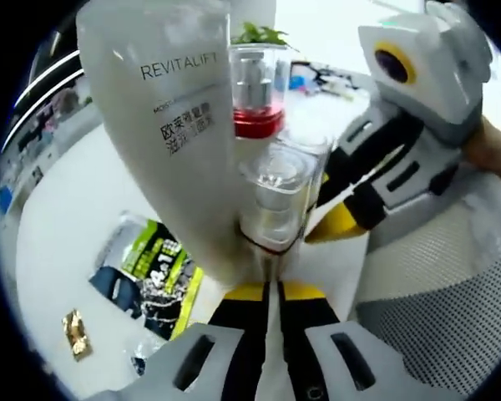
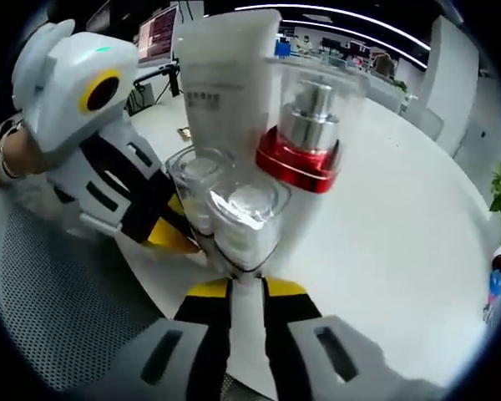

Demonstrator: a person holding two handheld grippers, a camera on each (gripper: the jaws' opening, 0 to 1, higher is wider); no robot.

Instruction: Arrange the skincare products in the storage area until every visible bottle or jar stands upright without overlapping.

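A tall white REVITALIFT tube [image 1: 163, 125] [image 2: 225, 75] stands on the white table. Beside it is a clear-capped pump bottle with a red collar [image 1: 257, 92] [image 2: 305, 134]. Two small clear-capped bottles stand in front of these. My left gripper [image 1: 270, 288] has its jaws together right at the foot of one small bottle [image 1: 275, 196] [image 2: 194, 180]. My right gripper [image 2: 247, 291] is shut on the white body of the other small bottle [image 2: 246, 213] [image 1: 307, 150]. Each gripper also reaches into the other's view, the right gripper [image 1: 401, 142] from the right and the left gripper [image 2: 100, 150] from the left.
A grey mesh surface [image 1: 434, 284] [image 2: 50, 292] borders the white table [image 2: 401, 251]. A green and black packet [image 1: 154, 271] and a small gold wrapper [image 1: 75, 332] lie on the table. A green plant [image 1: 259, 33] stands behind, and a person's hand [image 1: 494, 150] holds the right gripper.
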